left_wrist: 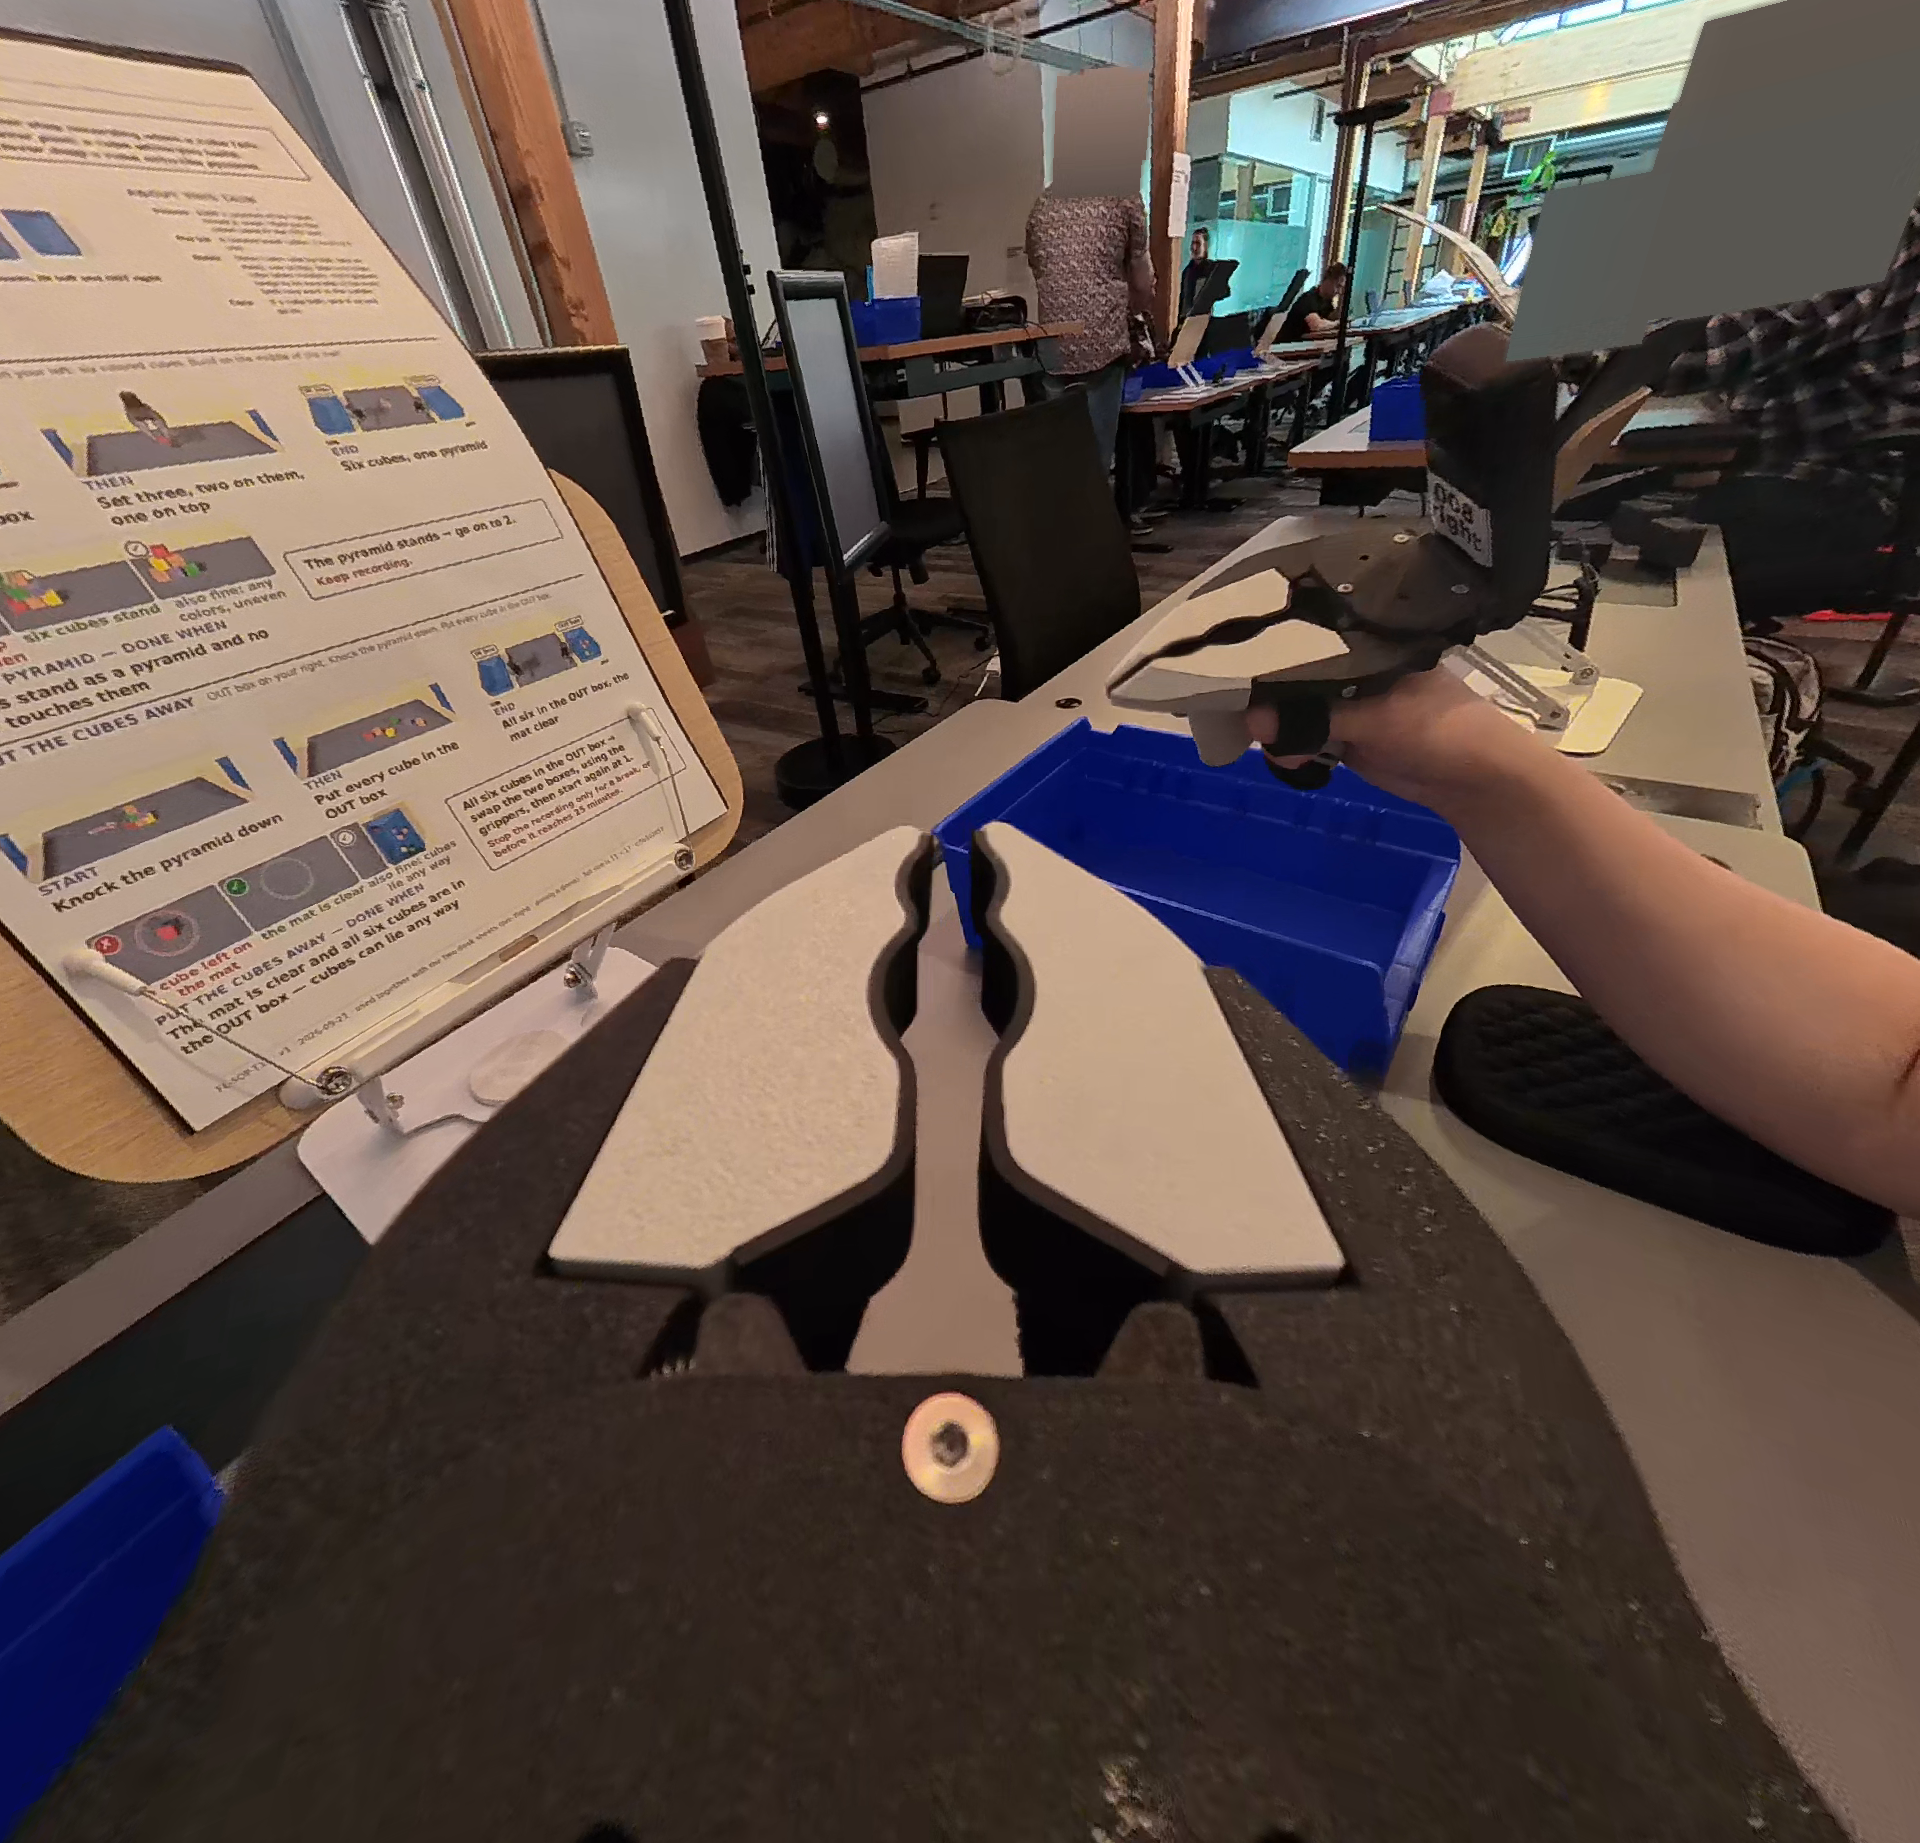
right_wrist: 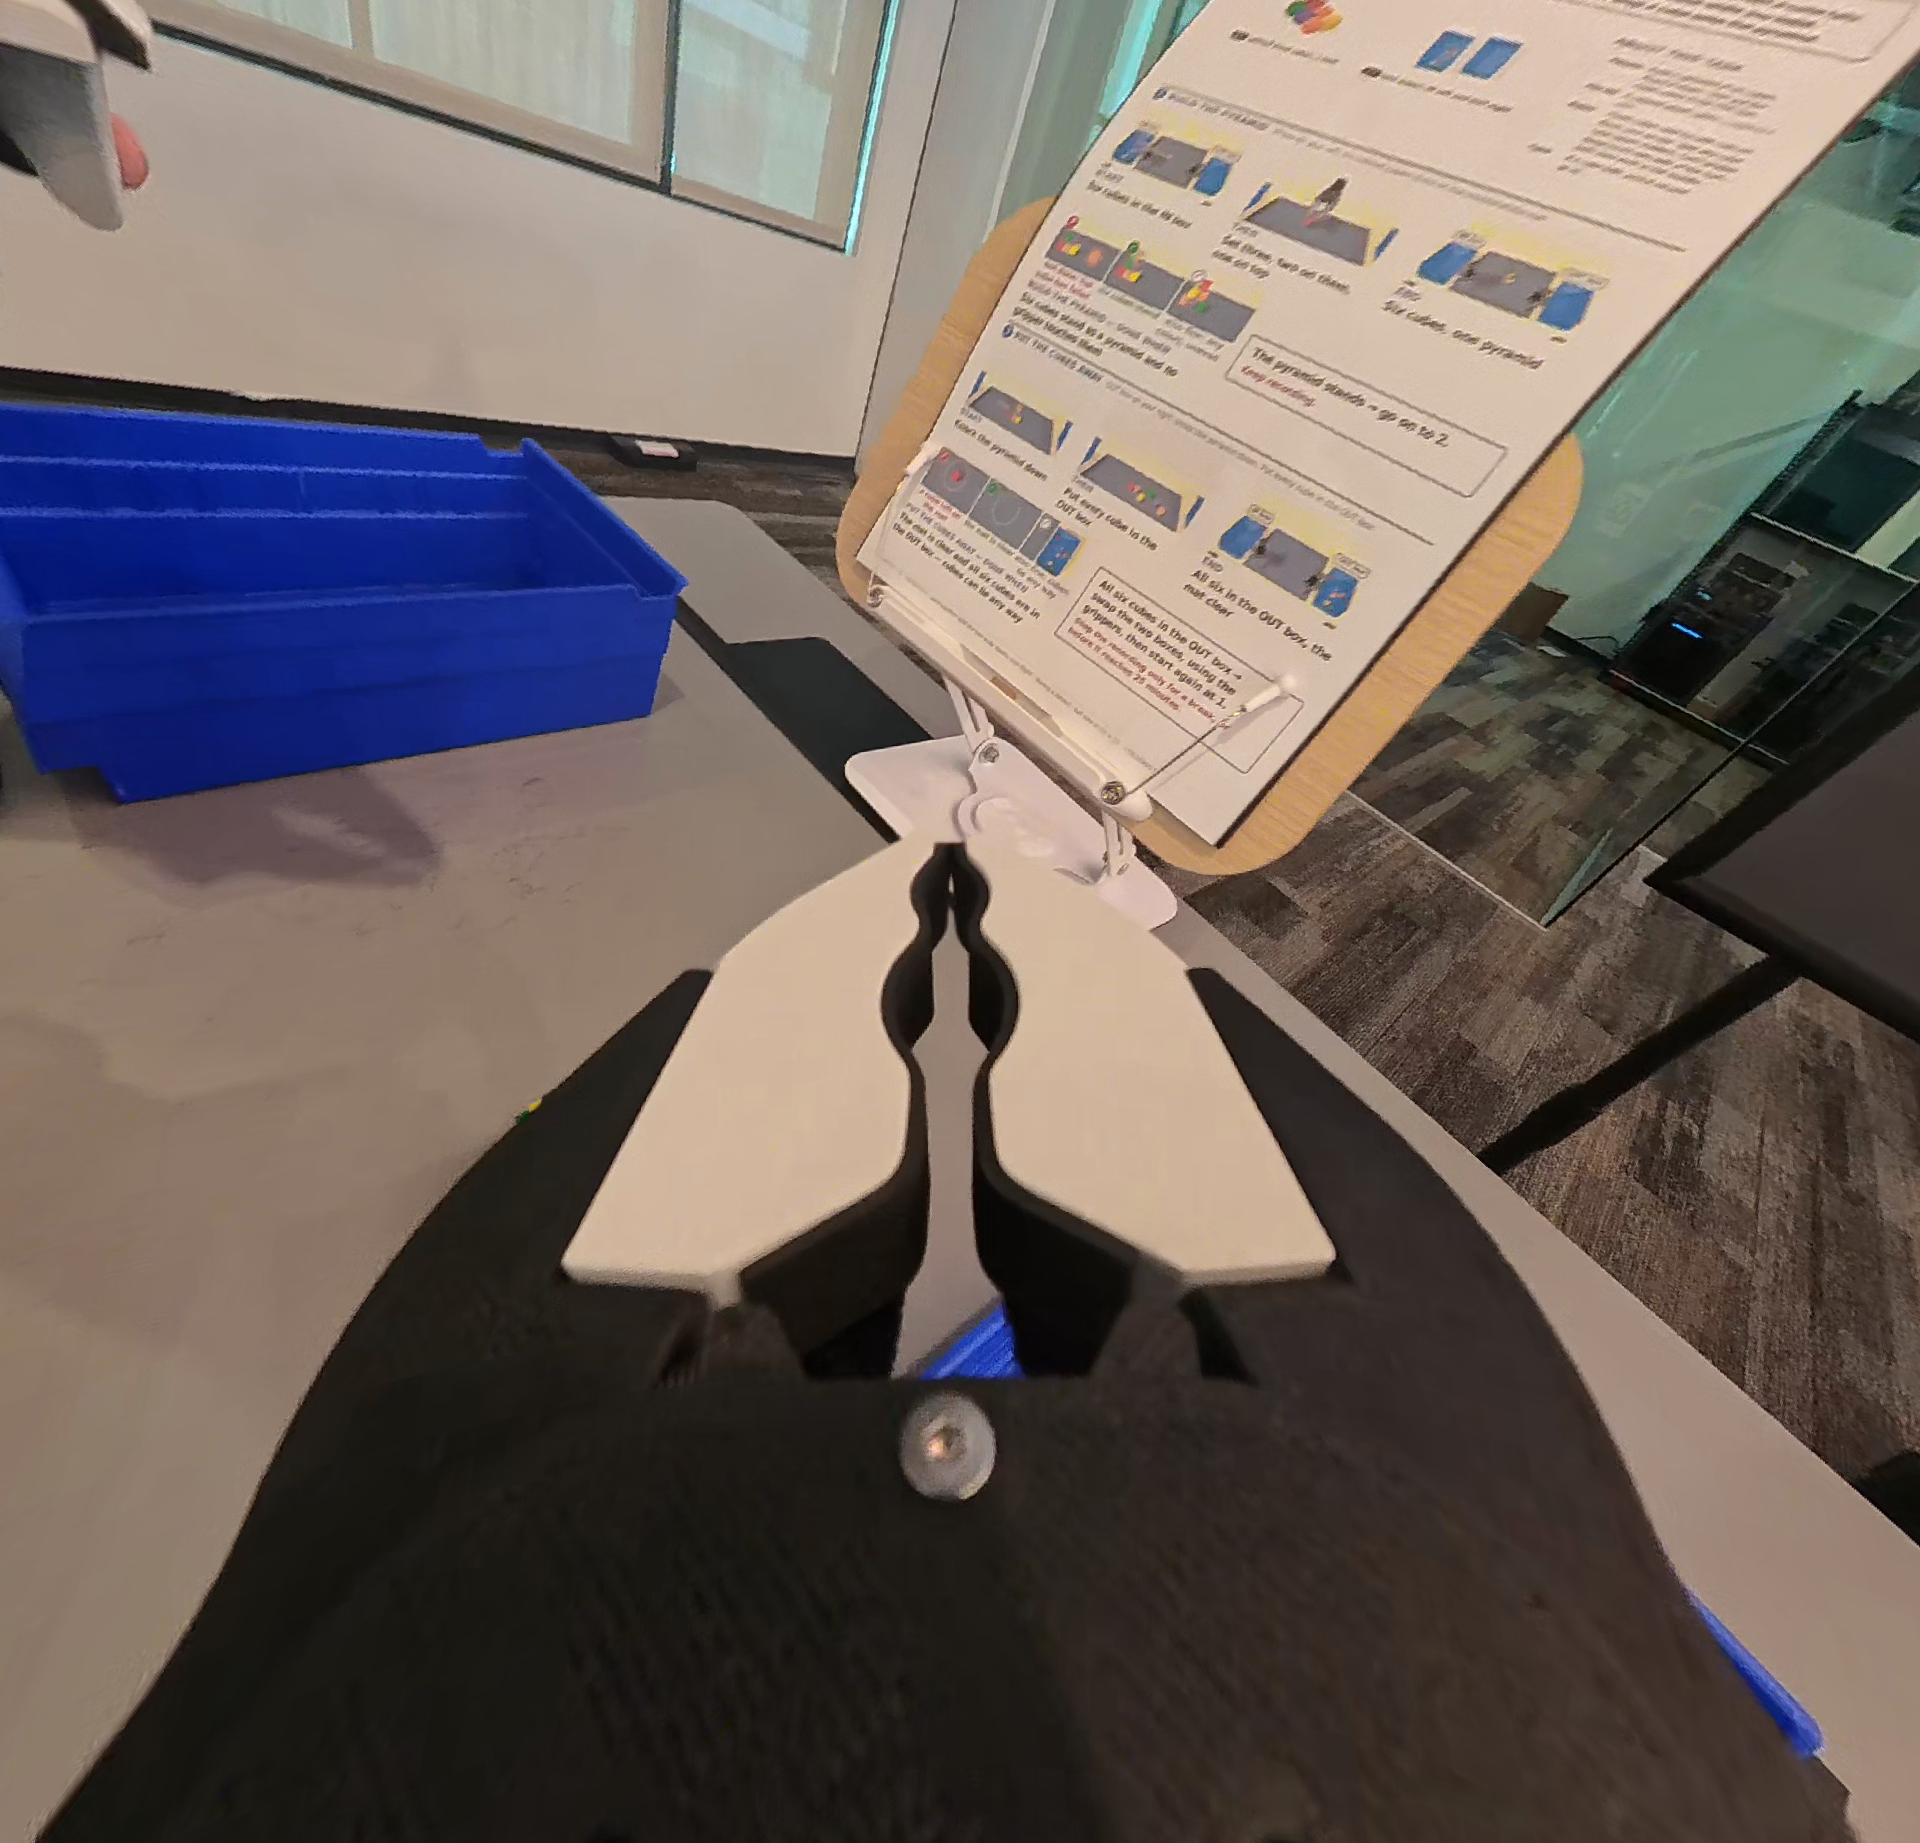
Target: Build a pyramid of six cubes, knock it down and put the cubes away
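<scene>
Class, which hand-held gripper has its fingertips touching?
The right hand-held gripper: its tips meet, while the left hand-held gripper shows a narrow gap.

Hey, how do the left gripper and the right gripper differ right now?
The left gripper has its tips slightly apart, with a narrow gap running down between them; the right gripper has its tips touching. The left gripper points at a blue bin; the right gripper points at the foot of the instruction sheet stand. Both are white-fingered with wavy black inner edges, and both hold nothing.
</scene>
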{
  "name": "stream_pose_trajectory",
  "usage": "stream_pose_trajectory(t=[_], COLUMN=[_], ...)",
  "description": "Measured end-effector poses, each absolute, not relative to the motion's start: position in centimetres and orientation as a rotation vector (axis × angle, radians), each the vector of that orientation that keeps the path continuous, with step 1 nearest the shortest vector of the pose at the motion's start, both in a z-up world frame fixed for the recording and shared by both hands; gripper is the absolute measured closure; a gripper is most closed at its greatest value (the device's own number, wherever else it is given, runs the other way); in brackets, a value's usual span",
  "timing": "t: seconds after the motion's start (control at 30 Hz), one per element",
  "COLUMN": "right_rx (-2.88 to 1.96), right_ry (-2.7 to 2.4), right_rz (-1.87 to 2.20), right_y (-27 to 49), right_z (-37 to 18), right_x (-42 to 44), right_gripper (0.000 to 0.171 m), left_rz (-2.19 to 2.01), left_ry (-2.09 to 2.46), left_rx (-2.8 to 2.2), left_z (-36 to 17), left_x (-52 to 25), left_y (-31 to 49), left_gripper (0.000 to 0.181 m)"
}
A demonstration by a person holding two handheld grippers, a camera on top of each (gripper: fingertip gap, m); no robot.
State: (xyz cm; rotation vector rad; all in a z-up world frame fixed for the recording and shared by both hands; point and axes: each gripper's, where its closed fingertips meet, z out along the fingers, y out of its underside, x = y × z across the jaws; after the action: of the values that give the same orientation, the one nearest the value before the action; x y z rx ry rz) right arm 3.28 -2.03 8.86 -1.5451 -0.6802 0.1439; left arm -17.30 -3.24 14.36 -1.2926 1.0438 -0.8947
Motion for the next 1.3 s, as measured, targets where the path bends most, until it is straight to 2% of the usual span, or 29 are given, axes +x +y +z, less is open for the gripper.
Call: stream_pose_trajectory(t=[0.4,0.67,0.9,1.3], right_rx=[-1.698,-1.959,-2.143,-2.152], right_ry=[-0.837,-1.079,-1.199,-1.207], right_rz=[0.122,0.187,0.147,0.153], right_y=[-2.2,-3.7,-4.8,-4.9], right_z=[5.8,0.0,-3.5,-3.7], right_x=[1.8,0.6,1.0,1.2], right_gripper=[0.170,0.170,0.170,0.170], left_rz=[-0.805,-0.693,-0.424,-0.383], left_ry=[1.034,1.386,1.481,1.517], left_rx=[-1.313,-1.587,-1.740,-1.733], left_z=[14.5,6.6,1.1,0.3], left_x=[-18.4,-16.5,-15.2,-14.6], left_y=[-2.6,-2.7,-0.4,-0.5], left_gripper=[0.175,0.181,0.181,0.181])
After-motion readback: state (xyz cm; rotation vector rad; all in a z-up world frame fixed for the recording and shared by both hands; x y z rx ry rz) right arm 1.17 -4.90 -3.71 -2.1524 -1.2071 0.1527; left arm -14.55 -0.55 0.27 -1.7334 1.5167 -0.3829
